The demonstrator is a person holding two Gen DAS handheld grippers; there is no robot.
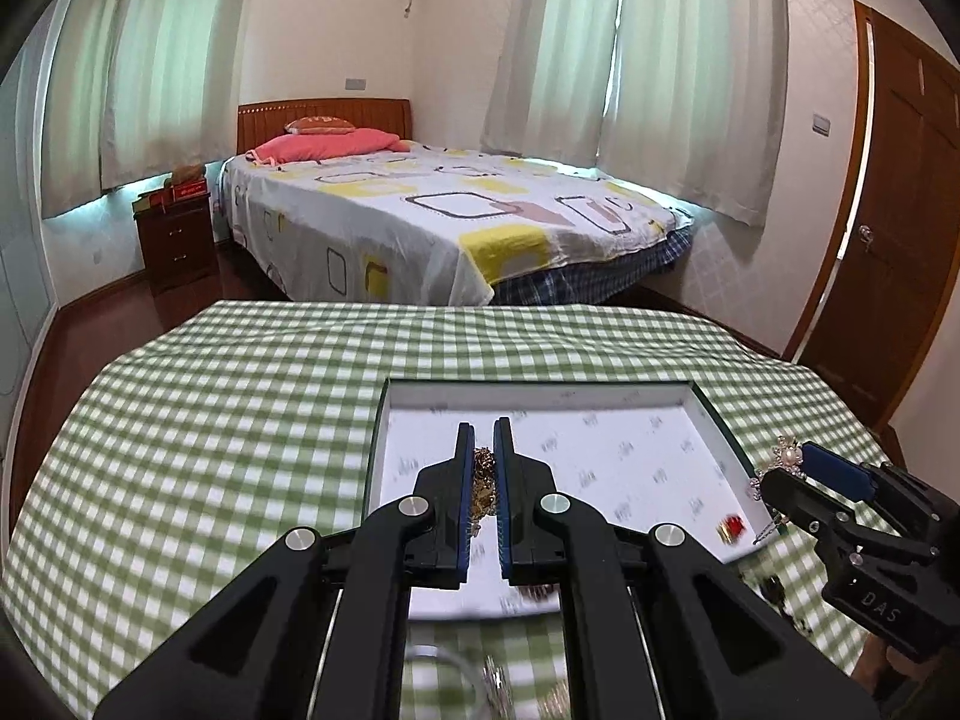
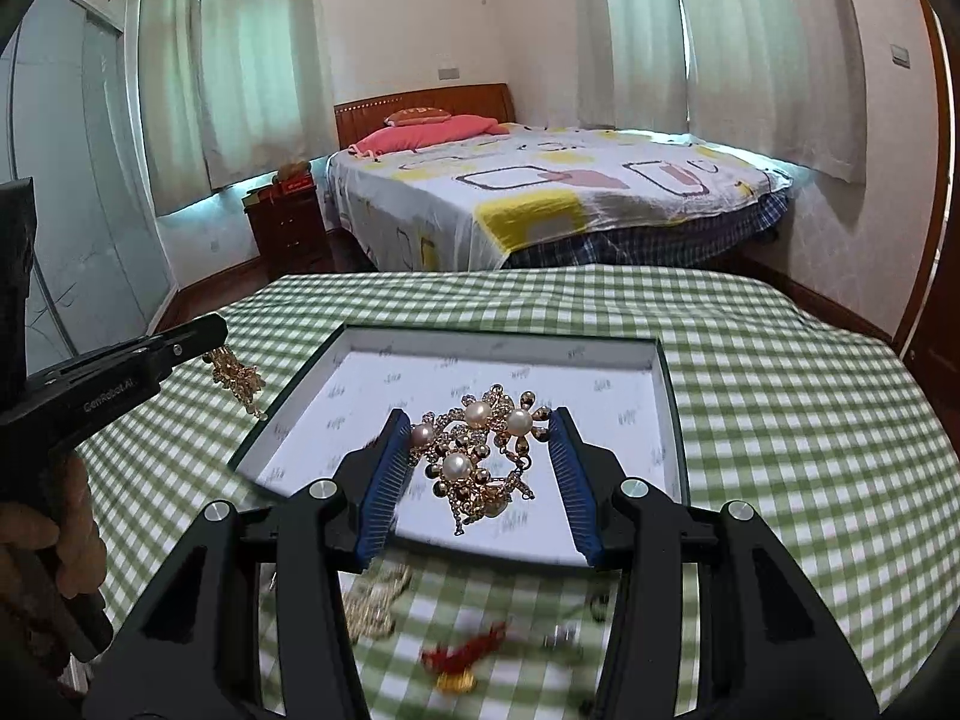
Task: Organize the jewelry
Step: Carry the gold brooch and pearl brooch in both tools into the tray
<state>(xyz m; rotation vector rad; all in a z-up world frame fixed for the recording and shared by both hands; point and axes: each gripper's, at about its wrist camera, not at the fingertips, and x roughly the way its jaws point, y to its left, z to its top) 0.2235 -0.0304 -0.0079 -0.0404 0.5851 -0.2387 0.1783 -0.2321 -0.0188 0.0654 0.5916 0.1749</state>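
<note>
A gold chain piece (image 1: 483, 476) is kept pinched between the nearly closed jaws of the left claw (image 1: 485, 438), and a pearl brooch (image 2: 480, 450) is clamped across its width by the half-spread right claw (image 2: 480, 420), probably so that both can be dropped into the white box (image 2: 606, 420) on the desk (image 2: 780, 390). Both claws are tilted downward toward the box: the brooch hangs above its near part, the chain above its left part, while a red trinket (image 2: 462, 657) lies on the cloth before the box
</note>
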